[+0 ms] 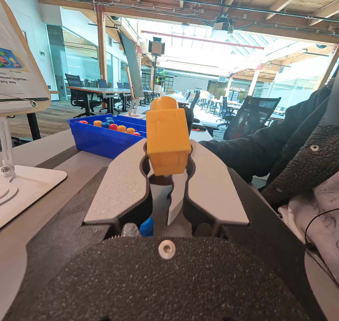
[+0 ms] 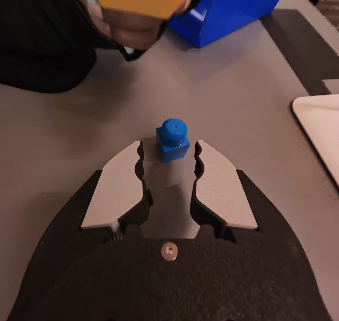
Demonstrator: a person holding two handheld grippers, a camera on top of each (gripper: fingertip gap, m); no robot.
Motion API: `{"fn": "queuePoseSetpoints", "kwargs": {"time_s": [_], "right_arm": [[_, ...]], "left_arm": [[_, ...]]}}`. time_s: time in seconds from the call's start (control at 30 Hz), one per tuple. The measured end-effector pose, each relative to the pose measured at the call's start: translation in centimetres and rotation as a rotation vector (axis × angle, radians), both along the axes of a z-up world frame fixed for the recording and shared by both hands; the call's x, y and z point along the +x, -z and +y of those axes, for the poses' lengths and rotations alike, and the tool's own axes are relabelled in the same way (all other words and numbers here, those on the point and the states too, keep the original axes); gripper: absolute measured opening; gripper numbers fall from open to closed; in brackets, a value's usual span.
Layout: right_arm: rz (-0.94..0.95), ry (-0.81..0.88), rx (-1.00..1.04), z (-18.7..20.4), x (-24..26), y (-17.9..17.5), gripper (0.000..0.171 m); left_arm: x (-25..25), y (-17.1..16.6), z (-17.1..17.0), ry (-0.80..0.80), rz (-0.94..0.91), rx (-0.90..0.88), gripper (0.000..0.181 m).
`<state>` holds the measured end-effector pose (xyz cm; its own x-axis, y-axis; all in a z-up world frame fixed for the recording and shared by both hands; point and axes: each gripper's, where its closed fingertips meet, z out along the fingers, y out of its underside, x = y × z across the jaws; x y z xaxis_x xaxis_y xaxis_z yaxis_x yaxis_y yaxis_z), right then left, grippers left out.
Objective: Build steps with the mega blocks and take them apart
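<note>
Right gripper [image 2: 168, 142], fingers apart, flanks 1 upright blue block [image 2: 173, 147] on the table [image 2: 238, 85].

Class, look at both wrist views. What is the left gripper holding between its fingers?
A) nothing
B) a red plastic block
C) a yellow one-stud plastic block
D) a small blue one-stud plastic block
C: the left gripper is clamped on the yellow one-stud plastic block, while the small blue block stands free on the table.

Grey counter [image 2: 229, 96], white stand base [image 1: 27, 189] on left holding printed sheet [image 1: 16, 59], black office chairs [image 1: 251, 116] behind, studio light [image 1: 156, 48] on pole.
</note>
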<state>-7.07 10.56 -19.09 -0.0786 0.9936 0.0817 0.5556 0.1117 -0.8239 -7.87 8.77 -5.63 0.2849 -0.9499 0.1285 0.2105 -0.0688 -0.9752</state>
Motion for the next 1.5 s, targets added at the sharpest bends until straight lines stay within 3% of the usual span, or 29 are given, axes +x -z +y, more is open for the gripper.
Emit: {"fn": "queuePoseSetpoints", "kwargs": {"time_s": [0.3,0.53,0.63,0.73,0.83,0.93,1.13,1.5], "right_arm": [[-0.067,0.002,0.003,0.8,-1.4,2.7,0.044],[-0.030,-0.011,-0.008,0.7,-1.4,2.2,0.036],[0.147,0.058,-0.070,2.1,-0.8,-1.7,0.036],[0.483,0.130,-0.182,3.9,0.9,-8.6,0.036],[0.783,0.125,-0.314,4.2,3.6,-14.7,0.036],[0.924,0.066,-0.425,3.0,5.0,-17.5,0.036],[0.852,-0.019,-0.439,0.6,3.6,-16.7,0.036],[0.795,-0.034,-0.465,-0.3,2.5,-15.4,0.035]], "left_arm": [[0.1,-0.1,-0.3,0.014,0.007,0.010,0.038],[0.0,0.0,-0.2,0.007,0.013,0.010,0.038],[-0.2,-0.1,0.1,-0.010,0.003,0.007,0.038],[-0.4,-0.2,0.3,-0.022,-0.009,0.003,0.037],[0.1,-0.1,0.3,-0.022,-0.014,-0.006,0.037],[0.9,0.1,0.1,-0.010,-0.017,-0.026,0.037],[1.6,-0.3,-0.4,0.013,-0.030,-0.044,0.037],[1.3,-0.9,-0.3,-0.015,-0.066,-0.038,0.037]]}}
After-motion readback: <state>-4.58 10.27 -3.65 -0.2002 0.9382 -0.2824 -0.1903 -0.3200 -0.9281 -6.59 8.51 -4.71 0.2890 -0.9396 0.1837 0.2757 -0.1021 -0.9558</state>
